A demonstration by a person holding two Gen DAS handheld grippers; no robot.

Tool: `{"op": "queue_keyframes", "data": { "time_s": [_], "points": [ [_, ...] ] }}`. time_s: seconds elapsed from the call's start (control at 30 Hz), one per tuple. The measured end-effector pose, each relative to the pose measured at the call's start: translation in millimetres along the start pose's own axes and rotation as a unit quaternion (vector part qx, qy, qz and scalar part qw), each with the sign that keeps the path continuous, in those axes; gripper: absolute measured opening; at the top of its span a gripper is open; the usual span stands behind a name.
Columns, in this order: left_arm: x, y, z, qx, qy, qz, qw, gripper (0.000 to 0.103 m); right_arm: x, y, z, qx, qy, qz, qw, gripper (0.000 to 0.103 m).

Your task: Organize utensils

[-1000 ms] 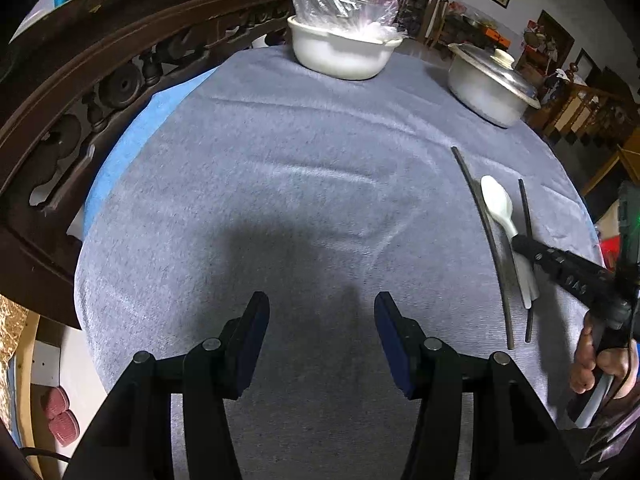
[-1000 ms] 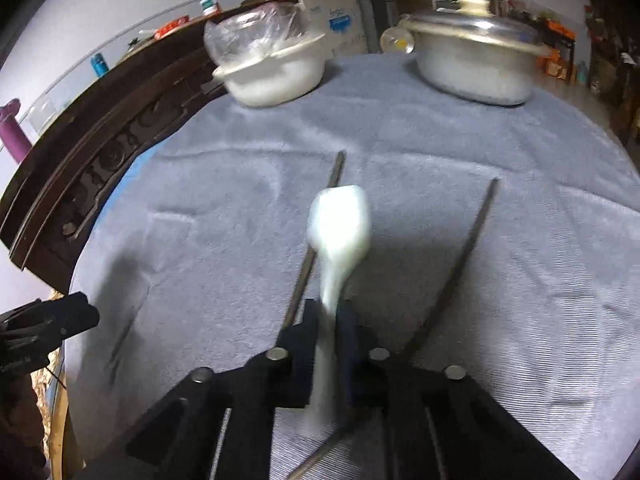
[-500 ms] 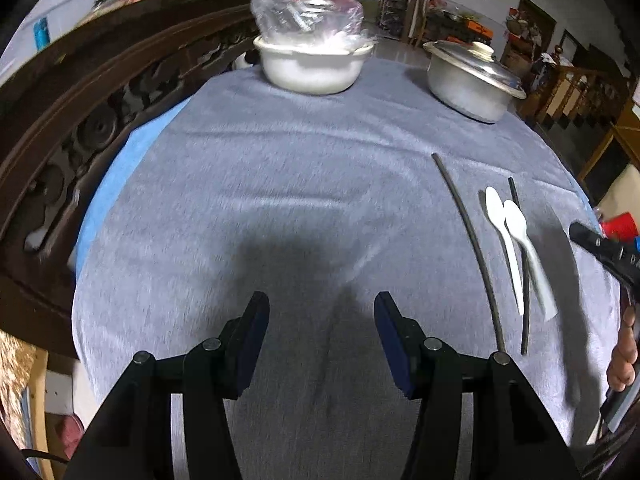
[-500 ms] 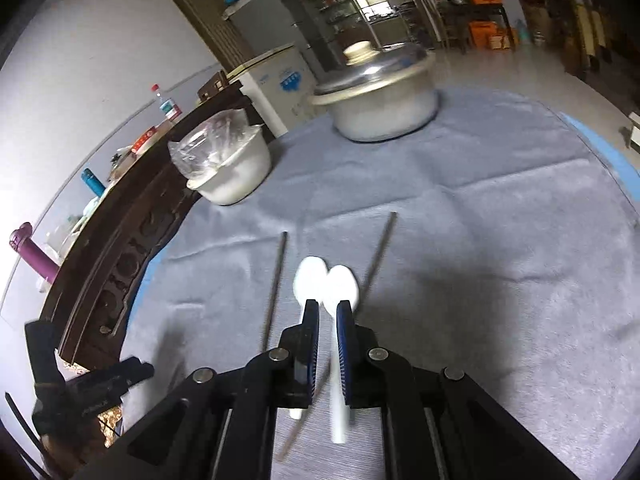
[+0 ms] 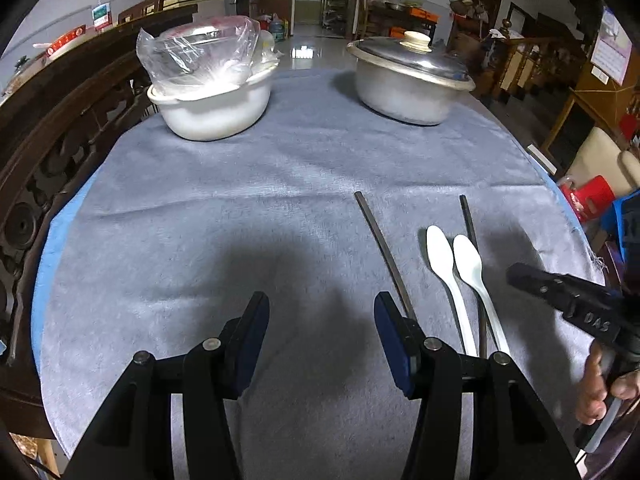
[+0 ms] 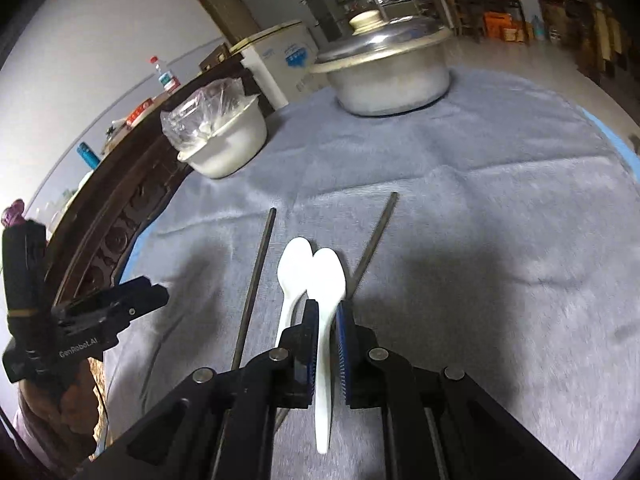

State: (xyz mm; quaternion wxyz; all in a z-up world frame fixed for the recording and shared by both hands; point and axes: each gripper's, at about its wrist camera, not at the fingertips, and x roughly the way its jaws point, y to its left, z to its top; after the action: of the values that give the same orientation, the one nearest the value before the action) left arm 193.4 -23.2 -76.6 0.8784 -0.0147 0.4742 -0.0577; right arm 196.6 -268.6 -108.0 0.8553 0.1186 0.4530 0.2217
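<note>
Two white spoons lie side by side on the grey cloth, the left spoon [image 5: 442,264] [image 6: 291,276] and the right spoon [image 5: 472,272] [image 6: 327,280]. A dark chopstick lies on each side of them, the left chopstick [image 5: 384,248] [image 6: 256,280] and the right chopstick [image 5: 472,236] [image 6: 374,240]. My left gripper [image 5: 320,320] is open and empty, left of the left chopstick. My right gripper [image 6: 326,316] hovers above the right spoon's handle, jaws nearly closed with a narrow gap; the spoon lies on the cloth. It also shows in the left wrist view [image 5: 560,296].
A white bowl with a plastic bag [image 5: 212,96] [image 6: 224,140] stands at the far left. A lidded metal pot [image 5: 408,76] [image 6: 384,68] stands at the far right. A carved dark wooden rail [image 5: 48,128] borders the table's left side.
My right gripper laid the spoon it held beside the other spoon, let go and drew back. The left gripper tilted up and moved right, staying open.
</note>
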Motion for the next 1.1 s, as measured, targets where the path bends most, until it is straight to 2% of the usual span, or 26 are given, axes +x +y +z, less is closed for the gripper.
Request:
{"op": "queue_keyframes", "data": {
  "time_s": [0.07, 0.23, 0.37, 0.47, 0.7, 0.83, 0.93, 0.97, 1.03, 1.1],
  "points": [
    [-1, 2, 0, -0.002, -0.001, -0.002, 1.0000, 0.055, 11, 4, 3, -0.012, 0.016, -0.006, 1.000, 0.021],
    [5, 6, 1, 0.001, 0.005, 0.001, 1.0000, 0.055, 34, 20, -7, -0.066, 0.050, -0.048, 0.995, 0.023],
    [8, 5, 5, 0.002, 0.007, -0.008, 0.9999, 0.055, 28, 23, -17, -0.098, 0.025, -0.090, 0.991, 0.012],
    [10, -4, 9, 0.016, 0.004, -0.020, 0.9997, 0.055, 16, 7, -19, -0.072, 0.013, -0.092, 0.993, 0.009],
    [24, -34, 20, 0.044, 0.008, -0.044, 0.9980, 0.055, -26, -45, -15, 0.037, -0.032, -0.071, 0.996, 0.011],
    [31, -47, 23, 0.062, 0.010, -0.049, 0.9968, 0.055, -35, -57, -12, 0.042, -0.041, -0.081, 0.995, 0.012],
    [39, -56, 25, 0.073, 0.019, -0.049, 0.9959, 0.055, -29, -59, -6, 0.039, -0.028, -0.075, 0.996, 0.013],
    [42, -58, 26, 0.075, 0.022, -0.051, 0.9956, 0.056, -26, -58, -4, 0.036, -0.025, -0.071, 0.997, 0.014],
    [48, -61, 28, 0.079, 0.032, -0.056, 0.9948, 0.056, -15, -55, 4, 0.029, -0.014, -0.056, 0.998, 0.027],
    [54, -65, 30, 0.080, 0.041, -0.065, 0.9938, 0.056, -3, -52, 10, 0.021, -0.007, -0.053, 0.998, 0.048]
  ]
}}
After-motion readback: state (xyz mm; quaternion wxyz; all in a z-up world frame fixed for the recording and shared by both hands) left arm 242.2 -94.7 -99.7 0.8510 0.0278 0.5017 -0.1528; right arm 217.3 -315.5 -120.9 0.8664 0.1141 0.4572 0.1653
